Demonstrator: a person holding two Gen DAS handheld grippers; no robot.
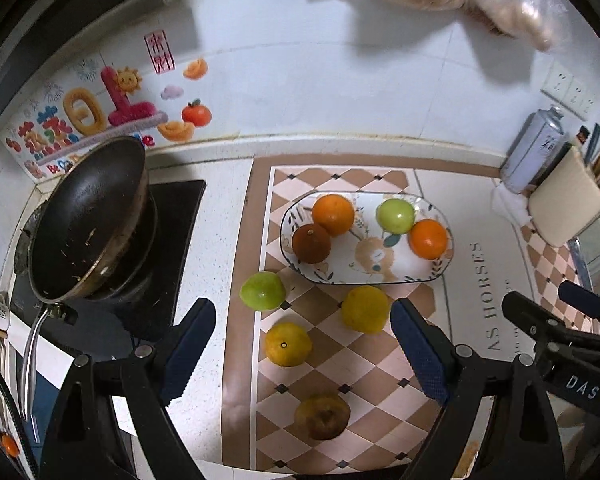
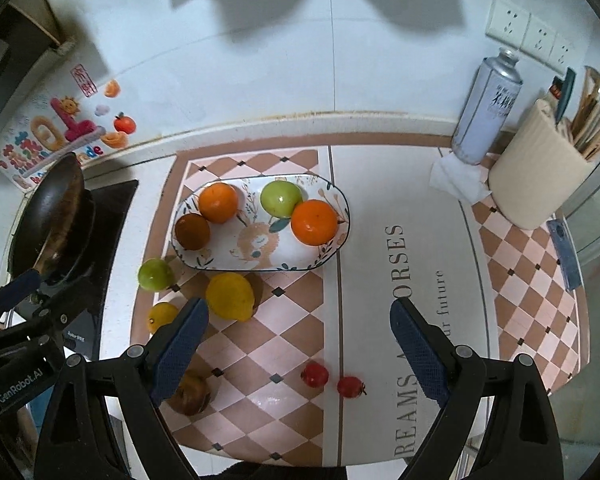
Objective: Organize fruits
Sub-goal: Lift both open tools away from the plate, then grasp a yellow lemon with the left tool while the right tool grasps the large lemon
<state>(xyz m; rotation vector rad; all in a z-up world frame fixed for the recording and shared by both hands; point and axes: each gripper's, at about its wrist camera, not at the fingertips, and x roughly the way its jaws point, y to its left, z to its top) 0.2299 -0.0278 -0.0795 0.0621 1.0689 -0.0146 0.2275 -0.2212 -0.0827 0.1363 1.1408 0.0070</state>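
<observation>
An oval patterned plate (image 1: 380, 268) (image 2: 228, 258) on the checkered mat holds two oranges (image 1: 333, 214) (image 2: 314, 222), a green fruit (image 1: 395, 216) (image 2: 281, 199) and a brown fruit (image 1: 311, 243) (image 2: 192, 231). In front of it lie a green fruit (image 1: 262, 291) (image 2: 155, 274), a lemon (image 1: 365, 309) (image 2: 230, 296), a yellow citrus (image 1: 287, 344) (image 2: 162, 316), a brown fruit (image 1: 322, 416) (image 2: 190, 394) and two small red fruits (image 2: 315, 374). My left gripper (image 1: 302, 350) is open above the loose fruits. My right gripper (image 2: 300, 350) is open and empty above the mat.
A black pan (image 1: 88, 220) (image 2: 48, 216) sits on the stove at the left. A spray can (image 2: 486, 112) and a beige utensil holder (image 2: 536, 176) stand at the back right. The tiled wall runs behind the counter.
</observation>
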